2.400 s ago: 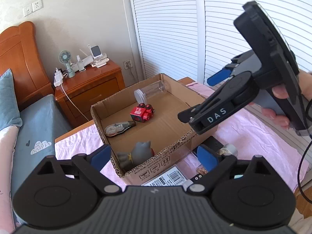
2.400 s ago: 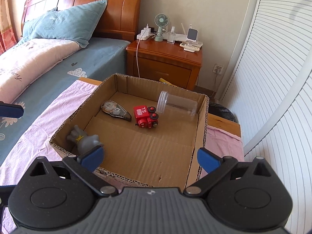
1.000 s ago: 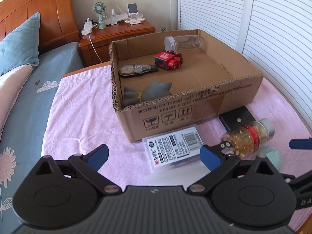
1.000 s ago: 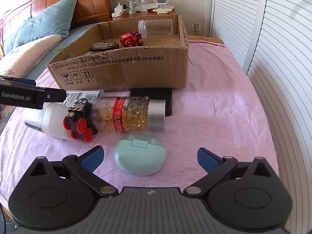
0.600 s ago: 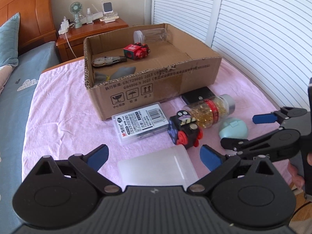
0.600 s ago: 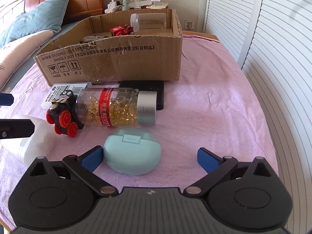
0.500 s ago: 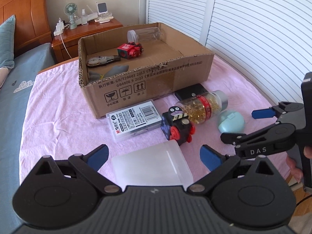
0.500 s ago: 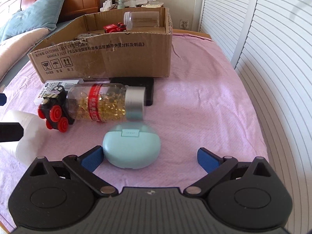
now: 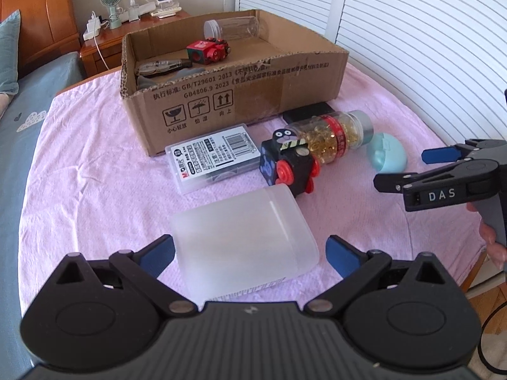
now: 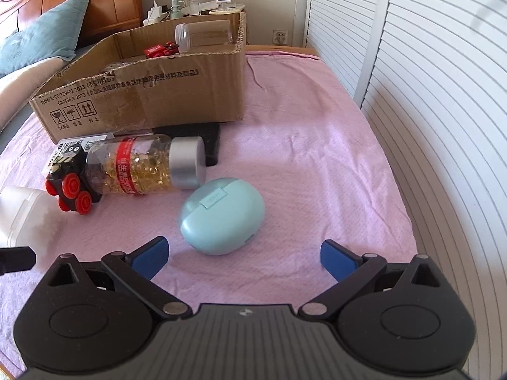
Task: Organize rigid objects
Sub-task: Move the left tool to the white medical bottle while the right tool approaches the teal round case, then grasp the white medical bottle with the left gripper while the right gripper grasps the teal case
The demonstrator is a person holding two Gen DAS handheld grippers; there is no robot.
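A frosted white plastic box (image 9: 244,237) lies on the pink cloth, its near end between my open left gripper (image 9: 250,255) fingers. A black toy train (image 9: 286,166), a capsule bottle (image 9: 336,136), a teal case (image 9: 386,153), a labelled clear case (image 9: 215,158) and a black flat box (image 9: 307,112) lie before the cardboard box (image 9: 253,95). My right gripper (image 10: 242,255) is open just short of the teal case (image 10: 221,210). It also shows in the left wrist view (image 9: 412,171). The cardboard box holds a red train (image 9: 207,52), a clear jar (image 9: 231,28) and a tape dispenser (image 9: 161,66).
Slatted closet doors (image 10: 427,95) run along the right. A wooden nightstand (image 9: 107,41) with a fan stands behind the box, and a bed with a blue sheet (image 9: 12,126) lies left. The table edge (image 9: 475,253) is close on the right.
Both grippers have come down from above the cardboard box to the loose items in front. The left has closed in on the frosted box, the right on the teal case.
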